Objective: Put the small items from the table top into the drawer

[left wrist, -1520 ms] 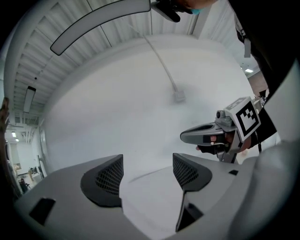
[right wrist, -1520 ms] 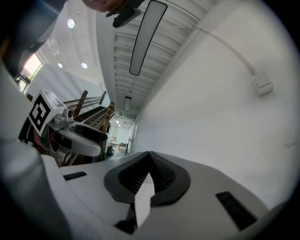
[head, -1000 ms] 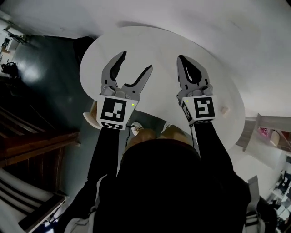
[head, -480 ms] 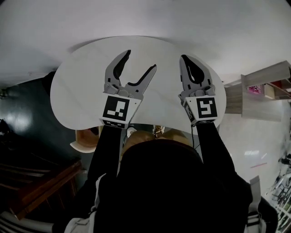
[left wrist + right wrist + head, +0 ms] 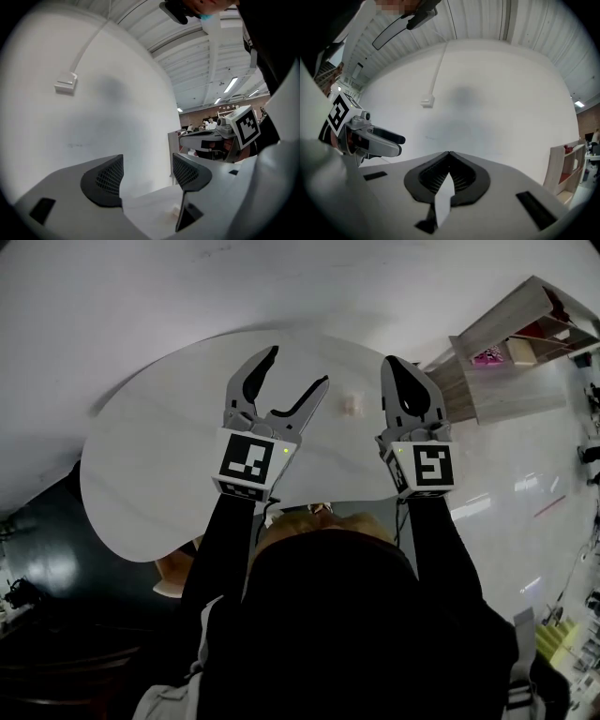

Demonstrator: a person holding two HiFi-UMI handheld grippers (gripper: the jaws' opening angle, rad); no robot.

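One small pale item (image 5: pixel 352 404) is all that shows on the white desk (image 5: pixel 159 474), lying between the two tongs and a little ahead of them, so the task looks barely begun or else nearly finished; I cannot tell which, because no drawer can be made out in any view. The left tongs (image 5: pixel 295 368) stand wide open with nothing between the jaws, and the left gripper view shows the same item (image 5: pixel 175 211) low on the desk just beside the right-hand jaw. The right tongs (image 5: pixel 397 364) are closed tip to tip on nothing. What is left, by my reading, is to take up that item and find the drawer. Compared with a second ago the head view has swung round: the item then sat near the desk's right edge, well off to the side of the right tongs, and a wooden shelf unit (image 5: pixel 502 371) has come into view at upper right. Neither tongs has changed its opening.
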